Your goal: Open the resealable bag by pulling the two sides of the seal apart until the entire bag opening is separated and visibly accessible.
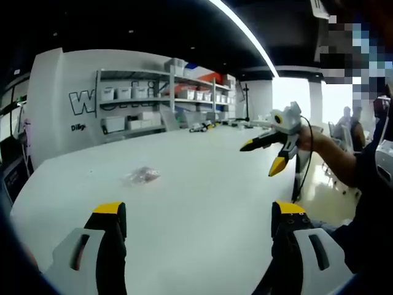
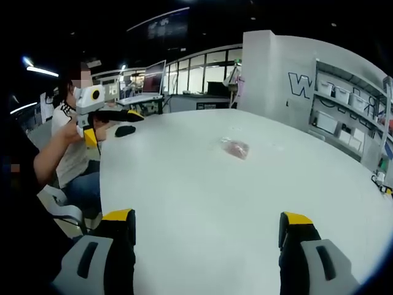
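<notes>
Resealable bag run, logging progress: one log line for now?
bag: on table, untouched | left gripper: open | right gripper: open | seal: cannot tell

bright ceiling strip (image 1: 245,31) | window glare | fisheye edges | soft focus

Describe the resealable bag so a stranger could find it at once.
Start with the big white table in front of the storage shelves. Out on its bare middle lies the bag, alone: small, clear, crumpled plastic with something pinkish inside, the one item near both pairs of tongs.
</notes>
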Demonstrator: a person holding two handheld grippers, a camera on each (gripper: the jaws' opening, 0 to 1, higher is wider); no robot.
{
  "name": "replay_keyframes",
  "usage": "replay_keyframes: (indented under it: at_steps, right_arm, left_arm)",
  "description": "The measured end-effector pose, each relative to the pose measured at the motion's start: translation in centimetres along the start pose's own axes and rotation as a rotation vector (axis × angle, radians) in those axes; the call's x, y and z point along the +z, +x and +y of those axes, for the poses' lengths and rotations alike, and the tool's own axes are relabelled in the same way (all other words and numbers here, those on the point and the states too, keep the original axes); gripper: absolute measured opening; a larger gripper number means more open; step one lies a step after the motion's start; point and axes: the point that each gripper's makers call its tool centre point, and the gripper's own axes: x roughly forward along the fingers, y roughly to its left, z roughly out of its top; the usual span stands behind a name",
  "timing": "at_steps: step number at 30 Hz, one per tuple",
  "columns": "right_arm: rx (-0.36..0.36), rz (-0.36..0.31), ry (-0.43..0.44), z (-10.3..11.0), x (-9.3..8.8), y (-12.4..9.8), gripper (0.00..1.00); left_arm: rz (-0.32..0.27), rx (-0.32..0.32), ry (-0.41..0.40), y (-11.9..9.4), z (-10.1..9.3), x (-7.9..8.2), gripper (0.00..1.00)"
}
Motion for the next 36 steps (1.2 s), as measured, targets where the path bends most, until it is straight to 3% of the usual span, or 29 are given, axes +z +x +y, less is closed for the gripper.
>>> replay_keyframes:
  at_steps: [20, 36]
  right_arm:
    - [-0.004, 0.004, 0.000, -0.2, 0.0, 0.3, 0.98]
    - [-0.010, 0.012, -0.002, -0.4, 0.1, 1.0, 0.97]
  left_arm:
    - [-0.016, -0.003, -0.021, 1.4, 0.8, 0.1, 0.96]
    - [-0.052, 0.017, -0.023, 5.1, 3.3, 0.8, 0.96]
